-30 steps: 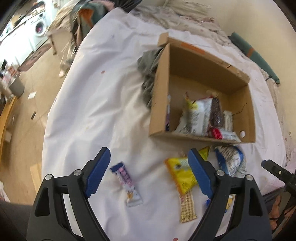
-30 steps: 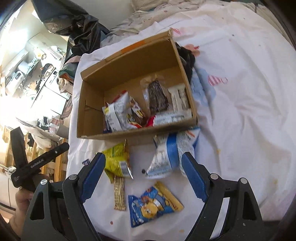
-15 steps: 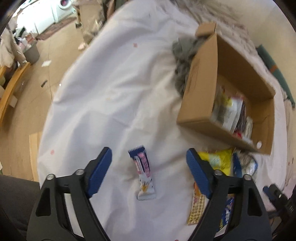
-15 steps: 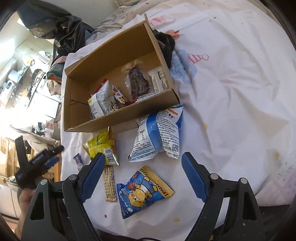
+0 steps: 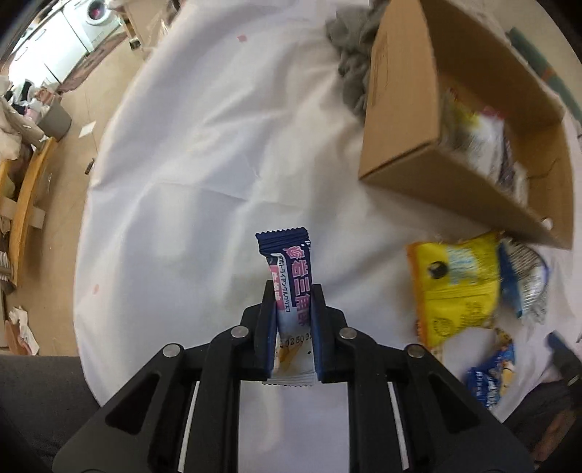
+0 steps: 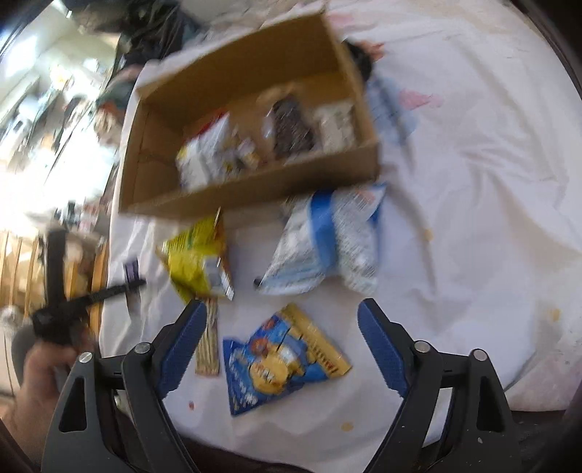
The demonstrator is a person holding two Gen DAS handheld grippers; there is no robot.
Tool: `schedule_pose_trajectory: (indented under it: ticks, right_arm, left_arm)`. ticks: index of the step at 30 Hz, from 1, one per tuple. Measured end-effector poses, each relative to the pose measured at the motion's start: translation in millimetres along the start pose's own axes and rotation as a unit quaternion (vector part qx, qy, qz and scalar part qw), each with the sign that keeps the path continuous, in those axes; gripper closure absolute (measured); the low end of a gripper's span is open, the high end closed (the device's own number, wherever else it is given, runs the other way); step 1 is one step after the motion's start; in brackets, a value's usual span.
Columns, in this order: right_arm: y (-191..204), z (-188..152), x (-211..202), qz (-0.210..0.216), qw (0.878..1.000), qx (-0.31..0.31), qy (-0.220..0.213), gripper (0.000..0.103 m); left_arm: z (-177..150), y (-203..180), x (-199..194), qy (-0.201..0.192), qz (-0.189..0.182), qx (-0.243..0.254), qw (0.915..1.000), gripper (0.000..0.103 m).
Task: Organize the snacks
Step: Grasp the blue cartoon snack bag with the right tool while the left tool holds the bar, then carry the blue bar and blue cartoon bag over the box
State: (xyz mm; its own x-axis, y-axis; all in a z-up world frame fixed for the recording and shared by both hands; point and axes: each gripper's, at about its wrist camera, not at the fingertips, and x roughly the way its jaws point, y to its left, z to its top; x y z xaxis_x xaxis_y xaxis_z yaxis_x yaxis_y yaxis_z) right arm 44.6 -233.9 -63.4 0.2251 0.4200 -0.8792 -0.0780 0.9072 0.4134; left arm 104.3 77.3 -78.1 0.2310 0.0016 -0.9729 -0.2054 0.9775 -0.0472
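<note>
My left gripper (image 5: 292,291) is shut on a navy, pink and white snack bar (image 5: 287,269) over the white sheet; the bar sticks out forward between the pads. An open cardboard box (image 5: 396,127) holding several snacks lies at the right; it also shows in the right wrist view (image 6: 254,193). My right gripper (image 6: 280,316) is open and empty above a blue cartoon snack bag (image 6: 280,356). A yellow bag (image 6: 198,260), a blue-and-white bag (image 6: 327,243) and a thin wafer bar (image 6: 208,342) lie in front of the box.
The white sheet (image 5: 203,152) covers a bed. A grey cloth (image 5: 349,69) lies behind the box. The wooden floor with clutter and a washing machine (image 5: 96,12) is at the left. The left gripper shows blurred in the right wrist view (image 6: 91,298).
My left gripper has come down and shut on the snack bar that lay between its open fingers. My right gripper has shifted slightly and stayed open.
</note>
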Motion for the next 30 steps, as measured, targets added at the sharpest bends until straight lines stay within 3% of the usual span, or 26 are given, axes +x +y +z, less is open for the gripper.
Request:
schedule_pose_trajectory:
  ticks: [2, 5, 12, 15, 22, 26, 30]
  right_arm:
    - [9, -4, 14, -0.015, 0.999, -0.021, 0.029, 0.002]
    - [24, -10, 36, -0.031, 0.995, -0.058, 0.068, 0.002]
    - [59, -28, 80, -0.076, 0.976, -0.155, 0.133, 0.002]
    - [71, -35, 91, -0.116, 0.964, -0.197, 0.134, 0.000]
    - [73, -39, 99, -0.136, 0.959, -0.211, 0.133, 0.001]
    - [82, -46, 94, -0.130, 0.955, -0.235, 0.129, 0.033]
    - [78, -47, 84, -0.114, 0.960, -0.223, 0.121, 0.049]
  left_arm:
    - [-3, -3, -9, -0.012, -0.009, 0.007, 0.9999, 0.090]
    - [-7, -8, -19, -0.030, -0.014, 0.017, 0.9993, 0.090]
    - [-8, -18, -24, -0.020, -0.052, 0.019, 0.9983, 0.090]
    - [-4, -20, -27, -0.024, -0.059, 0.021, 0.9977, 0.090]
    - [-2, -16, -27, -0.021, -0.066, 0.009, 0.9976, 0.090]
    - [0, -12, -25, -0.019, -0.066, 0.000, 0.9976, 0.090]
    - [1, -10, -23, -0.020, -0.062, -0.001, 0.9979, 0.090]
